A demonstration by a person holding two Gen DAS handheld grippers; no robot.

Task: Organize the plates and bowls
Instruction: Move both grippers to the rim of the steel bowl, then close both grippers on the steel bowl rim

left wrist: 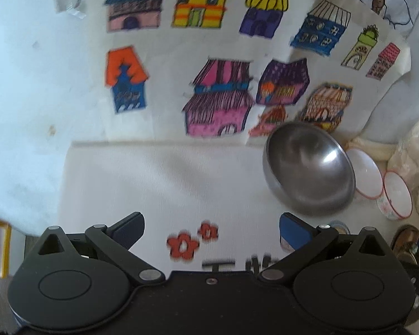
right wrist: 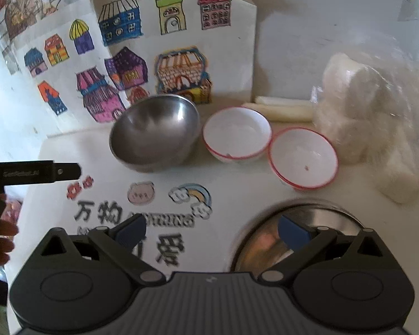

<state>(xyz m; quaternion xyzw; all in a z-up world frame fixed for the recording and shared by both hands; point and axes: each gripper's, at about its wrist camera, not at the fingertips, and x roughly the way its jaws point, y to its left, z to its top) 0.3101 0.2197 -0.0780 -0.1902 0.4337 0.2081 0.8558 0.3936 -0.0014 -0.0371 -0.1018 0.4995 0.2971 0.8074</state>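
A steel bowl (right wrist: pixel 153 132) stands on the white table; it also shows in the left wrist view (left wrist: pixel 308 169), ahead and right of my open, empty left gripper (left wrist: pixel 211 230). Two white bowls with red rims (right wrist: pixel 237 136) (right wrist: pixel 303 157) stand to its right, seen too in the left wrist view (left wrist: pixel 367 173) (left wrist: pixel 398 195). My right gripper (right wrist: pixel 212 231) is open and empty; its right finger hangs over a steel plate or bowl (right wrist: pixel 307 237) close below. The left gripper's side (right wrist: pixel 33 171) enters the right wrist view at the left.
Children's drawings of houses (left wrist: pixel 218 100) hang on the wall behind the table. A plastic bag of white stuff (right wrist: pixel 377 120) and pale rolls (right wrist: pixel 282 109) lie at the back right. The table (right wrist: pixel 56 223) bears printed pictures and text.
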